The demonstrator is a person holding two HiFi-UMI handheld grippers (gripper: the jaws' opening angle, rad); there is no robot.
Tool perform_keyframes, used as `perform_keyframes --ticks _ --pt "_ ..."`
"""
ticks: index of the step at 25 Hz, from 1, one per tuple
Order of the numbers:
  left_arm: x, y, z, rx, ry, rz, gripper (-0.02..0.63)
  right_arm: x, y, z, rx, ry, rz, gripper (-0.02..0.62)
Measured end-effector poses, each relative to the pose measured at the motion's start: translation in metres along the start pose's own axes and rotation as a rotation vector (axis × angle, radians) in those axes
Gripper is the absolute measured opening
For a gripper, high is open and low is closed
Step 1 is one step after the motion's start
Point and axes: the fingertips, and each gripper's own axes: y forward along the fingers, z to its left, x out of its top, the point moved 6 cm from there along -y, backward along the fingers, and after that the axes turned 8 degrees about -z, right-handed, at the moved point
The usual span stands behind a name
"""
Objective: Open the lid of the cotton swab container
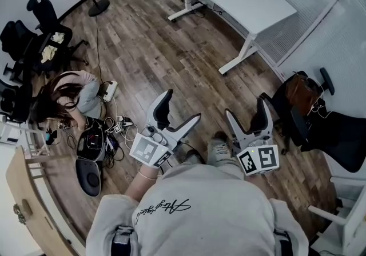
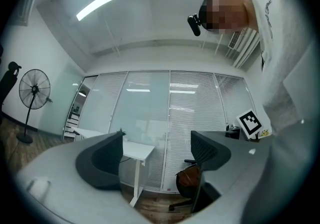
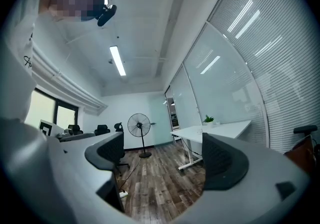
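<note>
You hold both tongs low before your chest, above the wooden floor (image 1: pixel 148 43). Your left tongs (image 1: pixel 178 113) are released, jaws apart with nothing between them. Your right tongs (image 1: pixel 247 116) are also released and empty, facing the standing fan (image 3: pixel 139 125). No view shows the cotton swab container, so where it is and which way its long axis runs cannot be told.

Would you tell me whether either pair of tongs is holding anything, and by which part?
Nothing is held: the left tongs and right tongs both stand open, with nothing between their jaws.
</note>
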Motion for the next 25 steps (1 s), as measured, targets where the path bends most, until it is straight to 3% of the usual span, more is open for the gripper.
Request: perform_keyframes --ticks 9,25 --pt "-0.006 0.019 0.012 -0.005 0.002 -0.015 0.405 -0.003 0.01 -0.022 -0.036 -0.008 -0.005 0.472" --pt "-0.036 0.134 0.082 0.009 0.019 -0.029 0.405 -0.01 0.13 -0.113 0.004 -0.003 -0.017 0.471"
